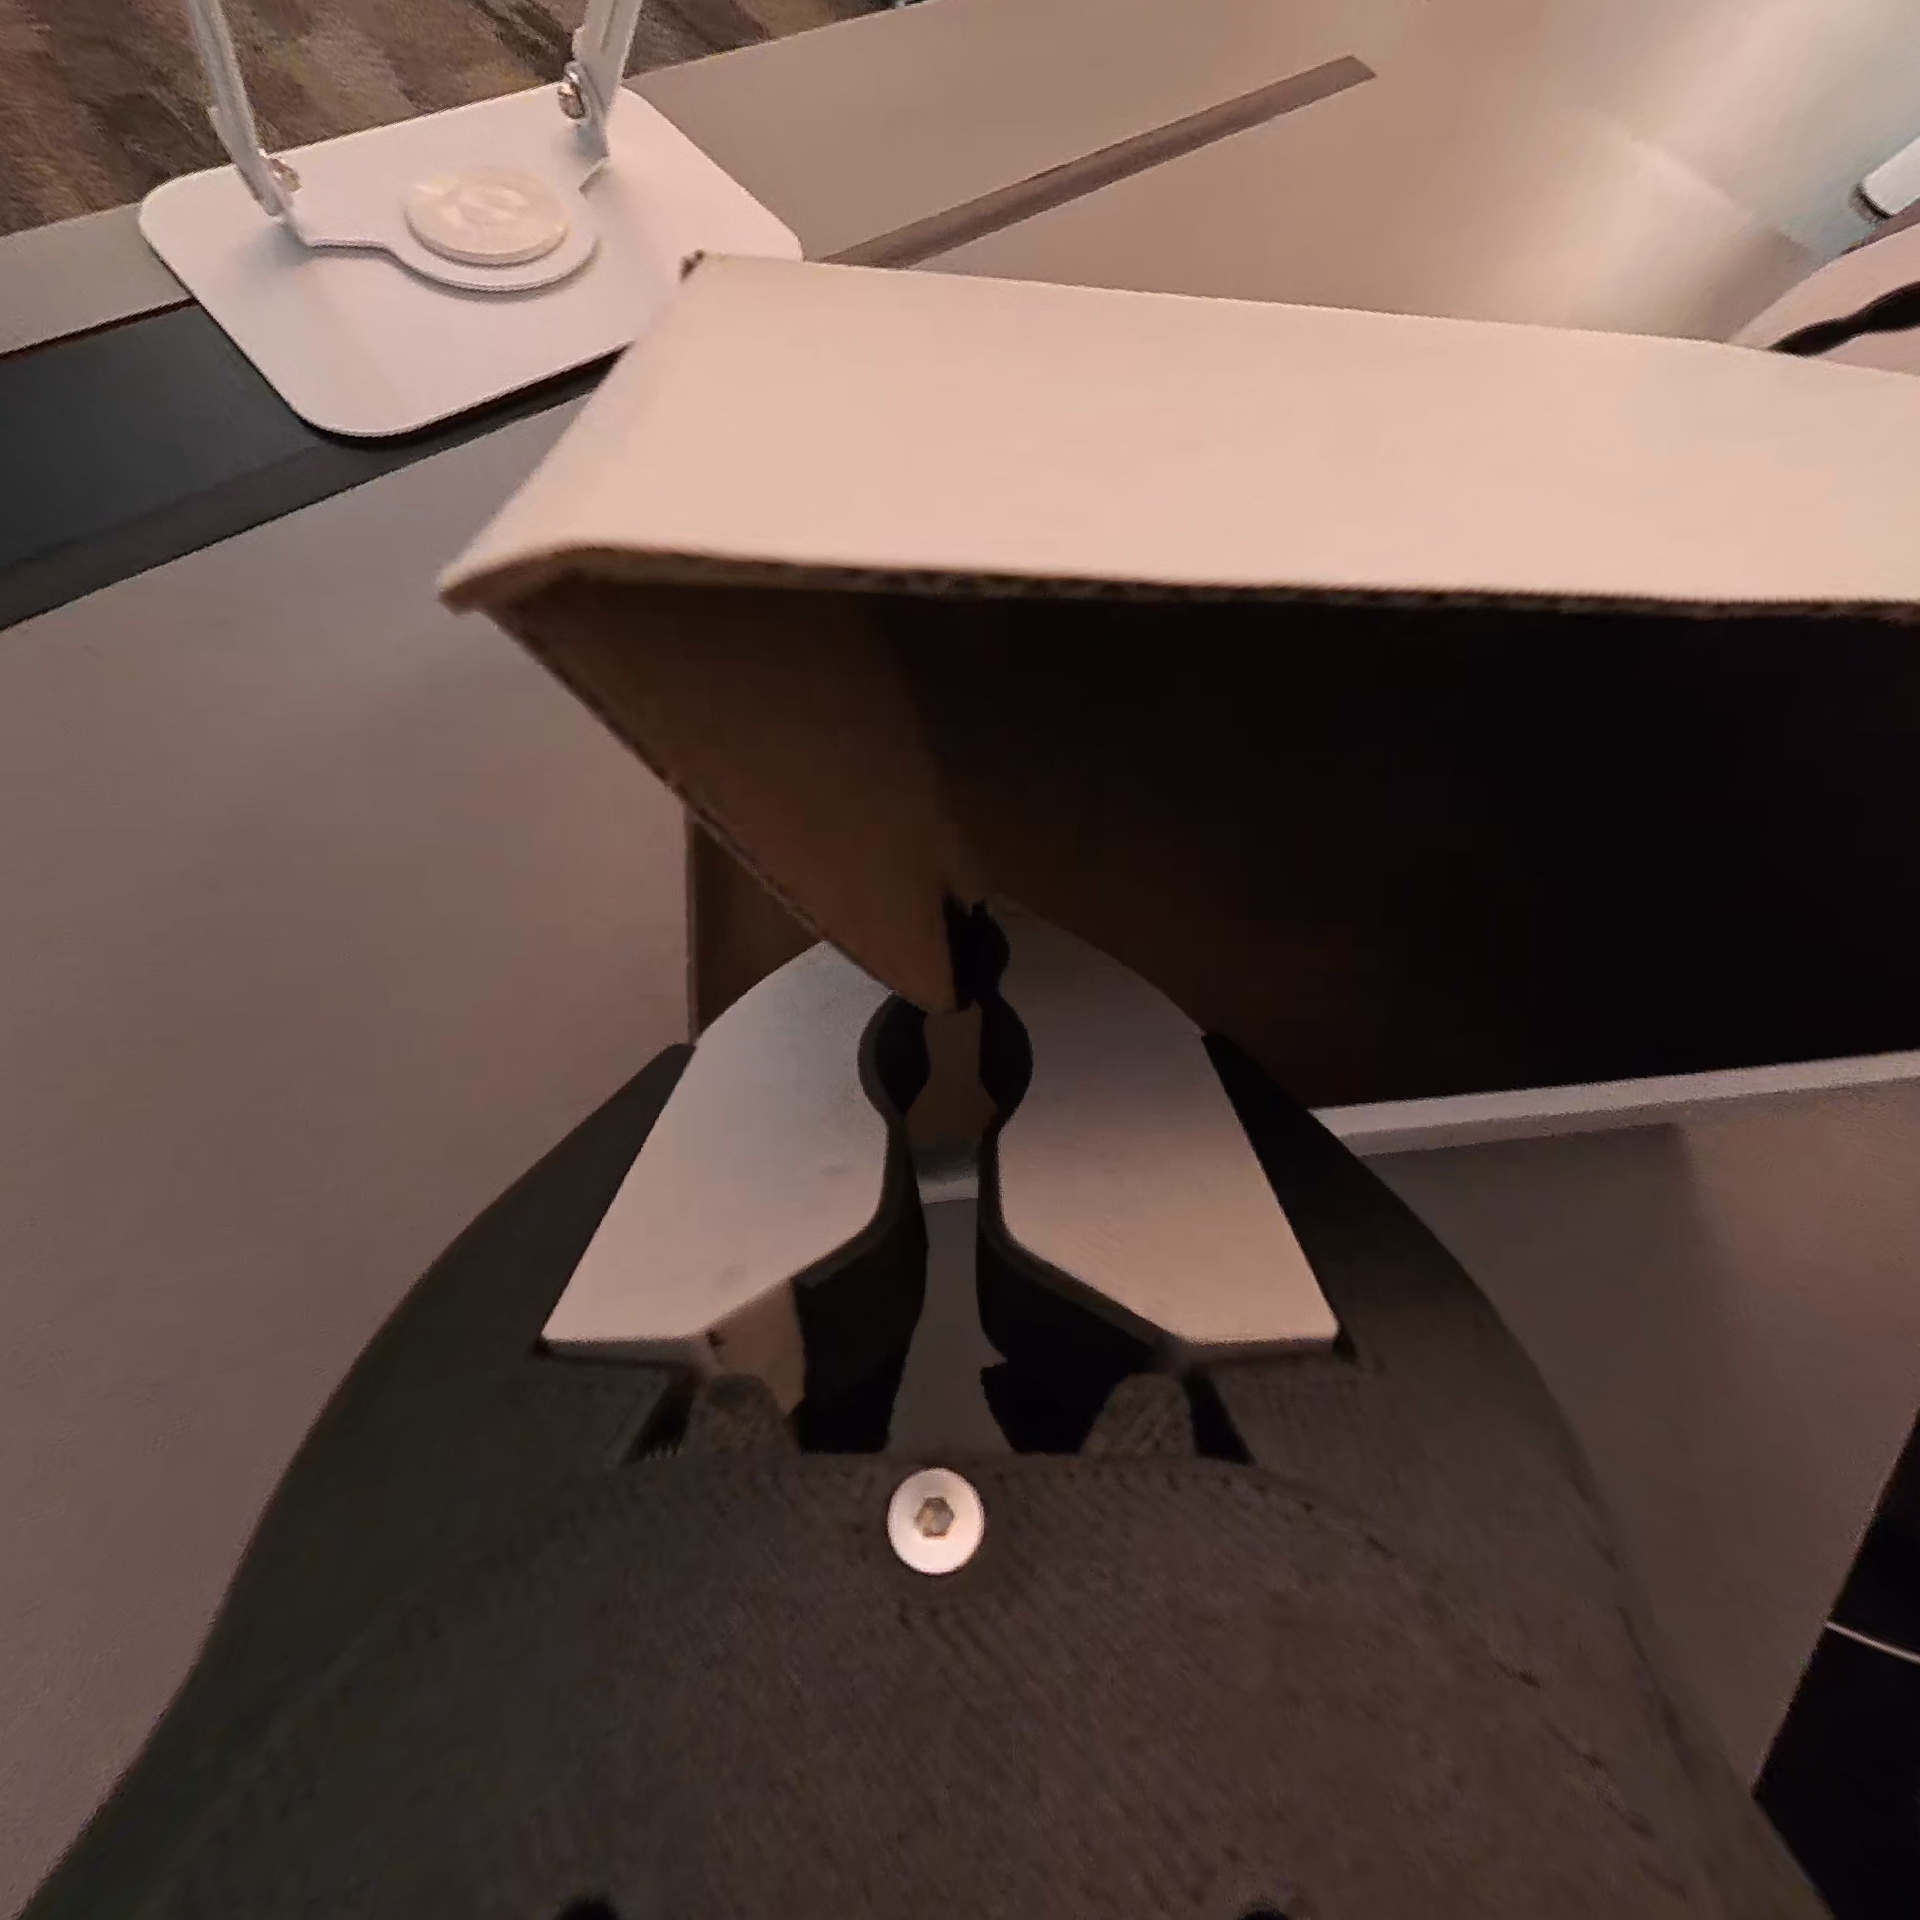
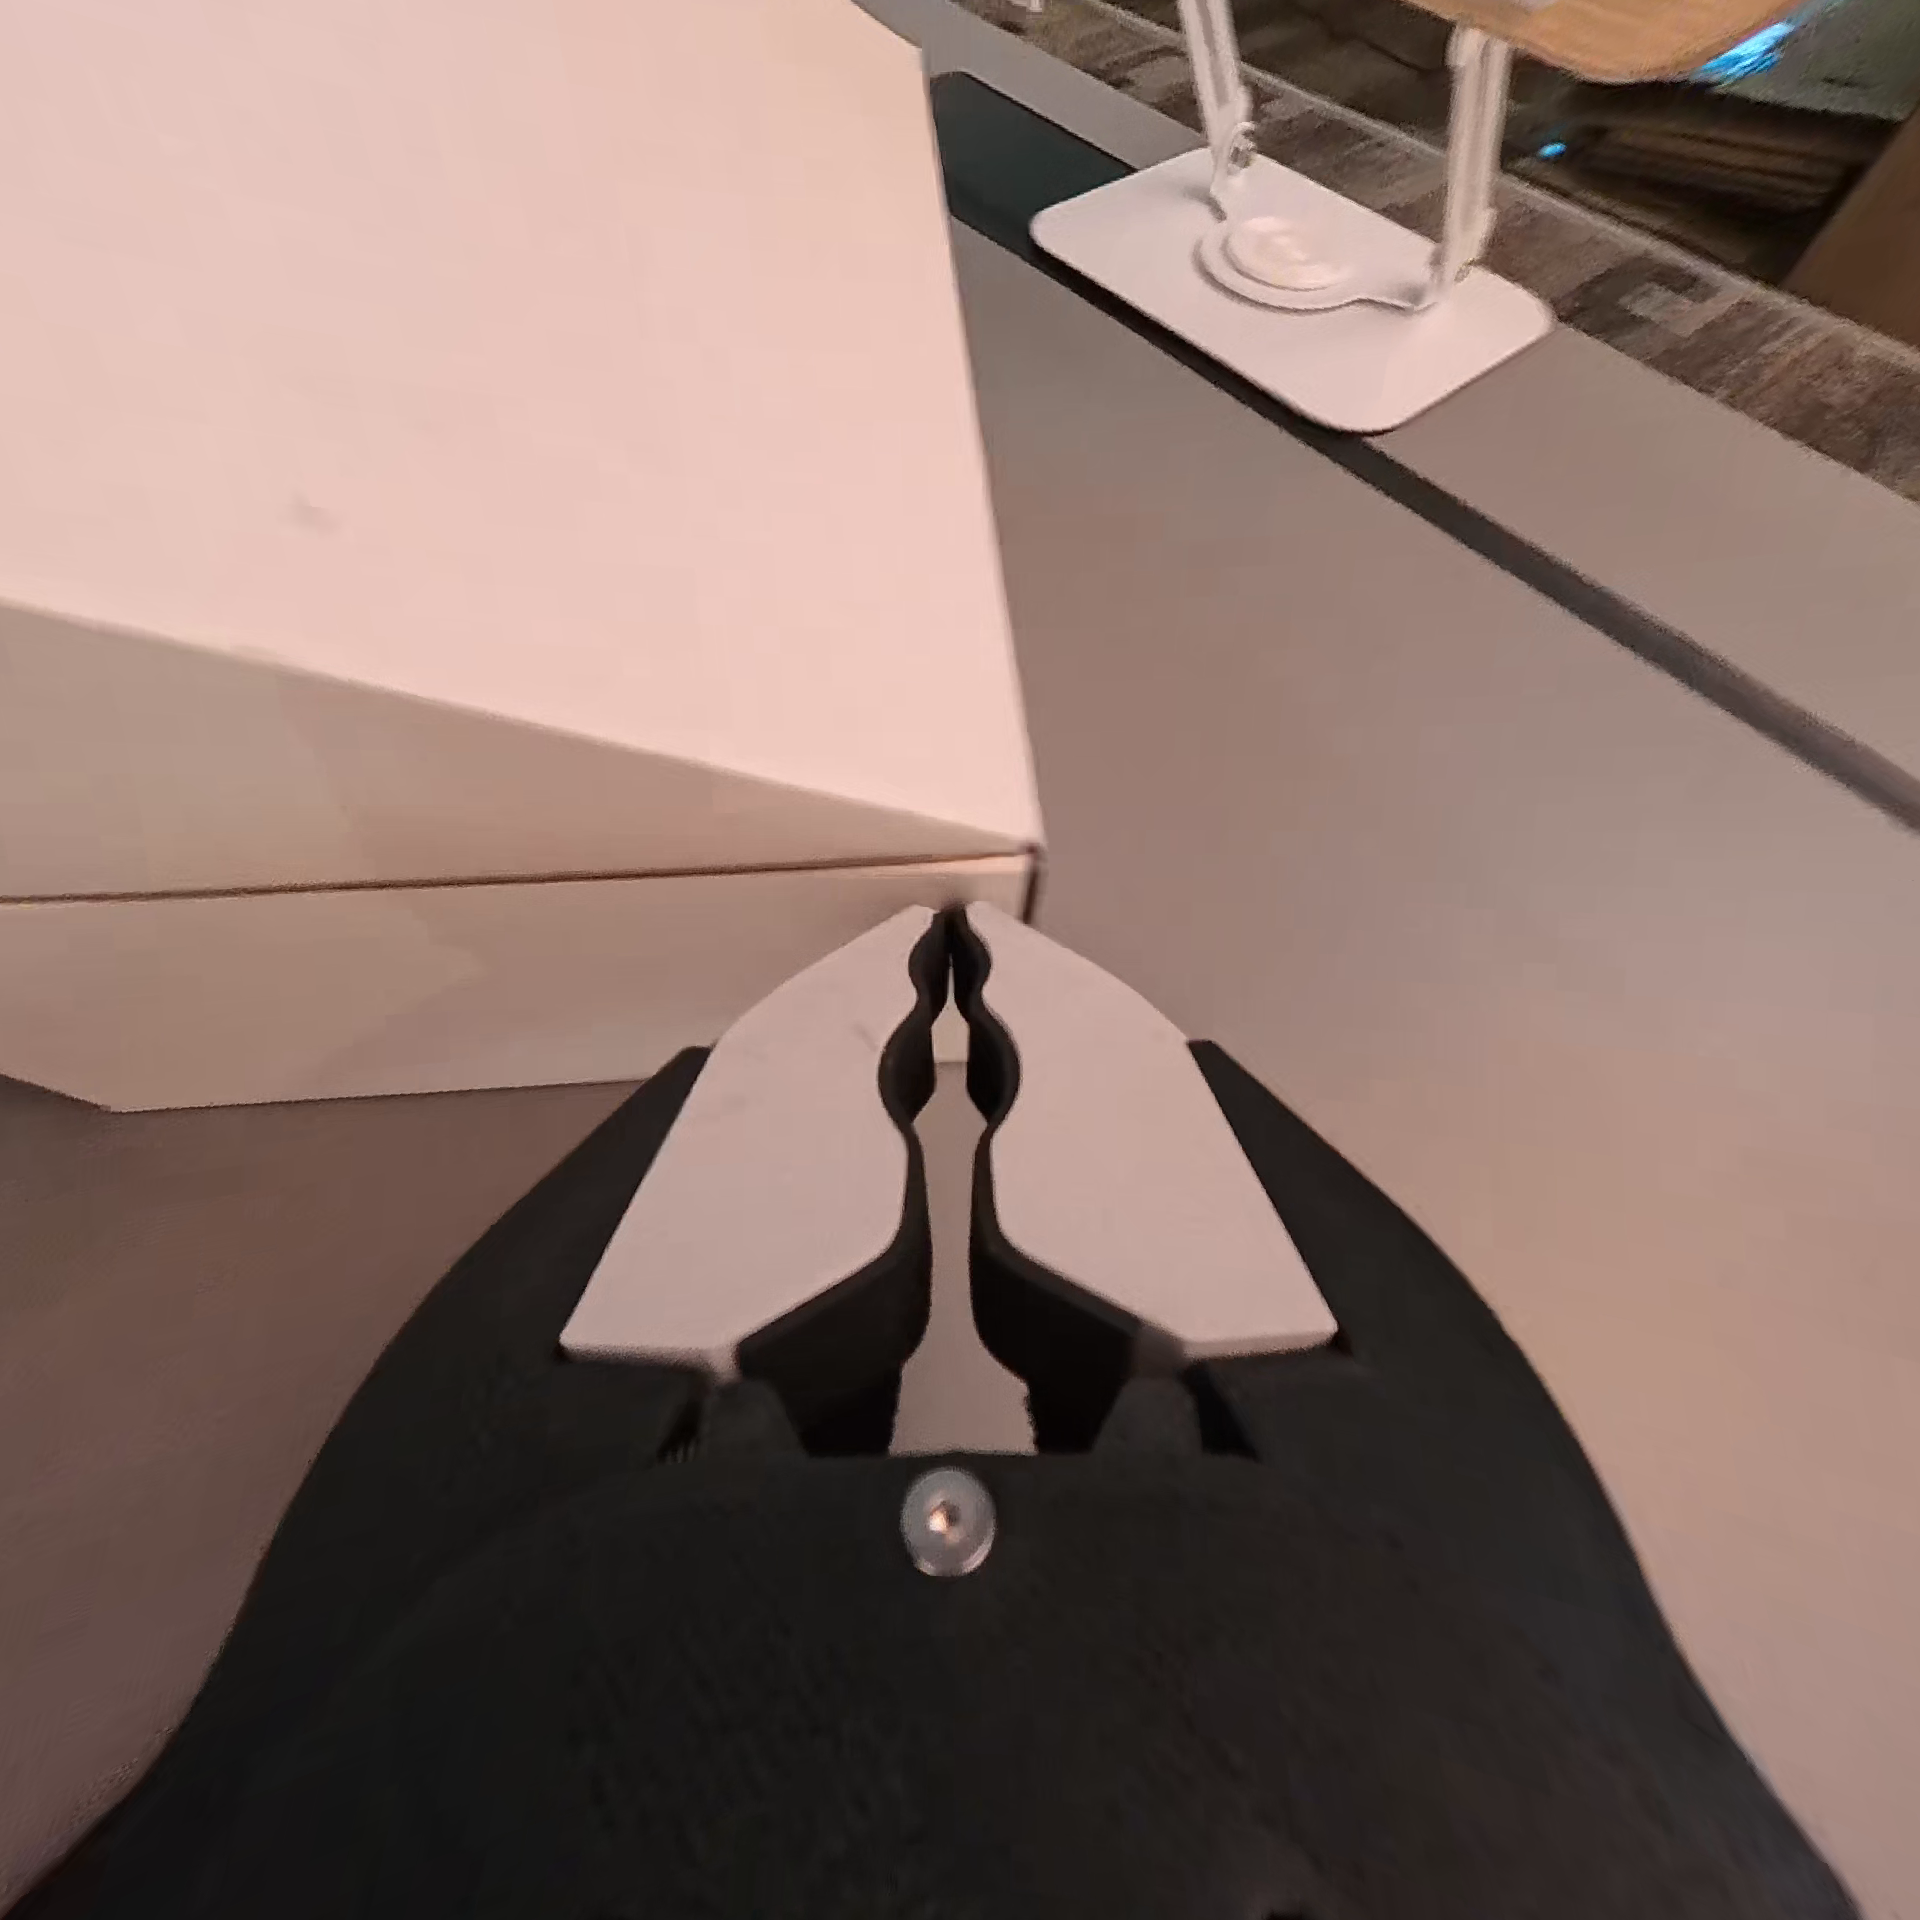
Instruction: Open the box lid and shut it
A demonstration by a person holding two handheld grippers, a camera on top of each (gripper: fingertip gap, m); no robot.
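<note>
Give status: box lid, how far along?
Done: the lid is lifted off the box front, brown inside showing. In hand: the left claw is shut on the lid's corner flap, holding it up. The right claw is shut and empty, tips at the box front corner. Left: whether it opens further can't be told; shutting remains.

One box (image 1: 1143, 436); one white stand (image 1: 416, 260); two hand-held grippers: left (image 1: 961, 997), right (image 2: 951, 920).
</note>
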